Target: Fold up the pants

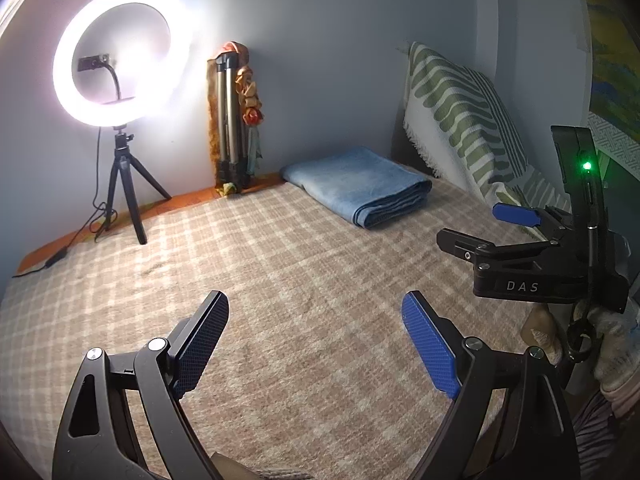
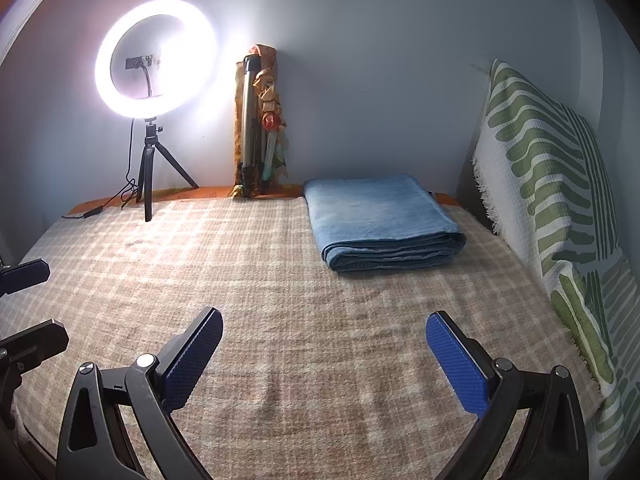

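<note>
The pants (image 1: 360, 186) (image 2: 380, 222) are light blue denim, folded into a flat rectangular stack. They lie at the far right of a beige plaid blanket (image 1: 280, 280) (image 2: 260, 280), near the wall. My left gripper (image 1: 315, 297) hovers low over the near part of the blanket, open, nothing between its blue pads. My right gripper (image 2: 325, 316) is likewise open and empty, well short of the pants. In the left wrist view the right gripper (image 1: 468, 224) shows at the right; in the right wrist view the left gripper (image 2: 55, 300) pokes in at the left edge.
A lit ring light (image 1: 116, 56) (image 2: 156, 56) on a small black tripod stands at the back left, its cable trailing along the edge. A folded tripod (image 1: 230, 120) (image 2: 252, 128) draped with cloth leans on the wall. A green-striped cushion (image 1: 464, 120) (image 2: 552, 200) lines the right side.
</note>
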The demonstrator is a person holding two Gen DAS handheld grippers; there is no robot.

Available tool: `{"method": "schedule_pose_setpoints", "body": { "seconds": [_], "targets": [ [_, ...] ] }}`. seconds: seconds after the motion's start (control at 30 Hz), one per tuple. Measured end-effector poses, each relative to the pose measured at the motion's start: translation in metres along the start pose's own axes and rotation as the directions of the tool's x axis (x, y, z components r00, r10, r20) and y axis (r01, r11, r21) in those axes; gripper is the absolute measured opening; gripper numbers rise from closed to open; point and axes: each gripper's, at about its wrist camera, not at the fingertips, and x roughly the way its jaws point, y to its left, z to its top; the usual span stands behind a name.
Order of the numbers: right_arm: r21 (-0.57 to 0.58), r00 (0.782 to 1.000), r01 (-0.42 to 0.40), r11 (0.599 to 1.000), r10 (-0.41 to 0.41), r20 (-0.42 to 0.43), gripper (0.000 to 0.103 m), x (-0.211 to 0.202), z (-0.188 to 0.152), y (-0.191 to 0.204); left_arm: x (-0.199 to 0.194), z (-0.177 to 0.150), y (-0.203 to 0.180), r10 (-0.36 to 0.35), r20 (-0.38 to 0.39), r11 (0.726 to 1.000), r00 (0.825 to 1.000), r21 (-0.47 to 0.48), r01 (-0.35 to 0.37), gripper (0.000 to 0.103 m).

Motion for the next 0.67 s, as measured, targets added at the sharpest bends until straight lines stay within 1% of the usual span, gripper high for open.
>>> {"method": "schedule_pose_setpoints", "body": {
  "seconds": [0.23, 0.67],
  "targets": [
    [-0.008, 1.000, -0.001, 1.000, 0.001, -0.003, 0.103, 0.0011, 0.0001, 0.0027, 0.0002, 0.0004, 0.0002, -0.011, -0.004, 1.000, 1.000, -0.002, 0.011, 0.089],
    [-0.011, 1.000, -0.012, 1.000, 0.012, -0.014, 0.103, 0.0034, 0.0000, 0.0067, -0.0011, 0.0006, -0.0009, -0.007, -0.011, 1.000, 1.000, -0.008, 0.007, 0.089]
  ]
}}
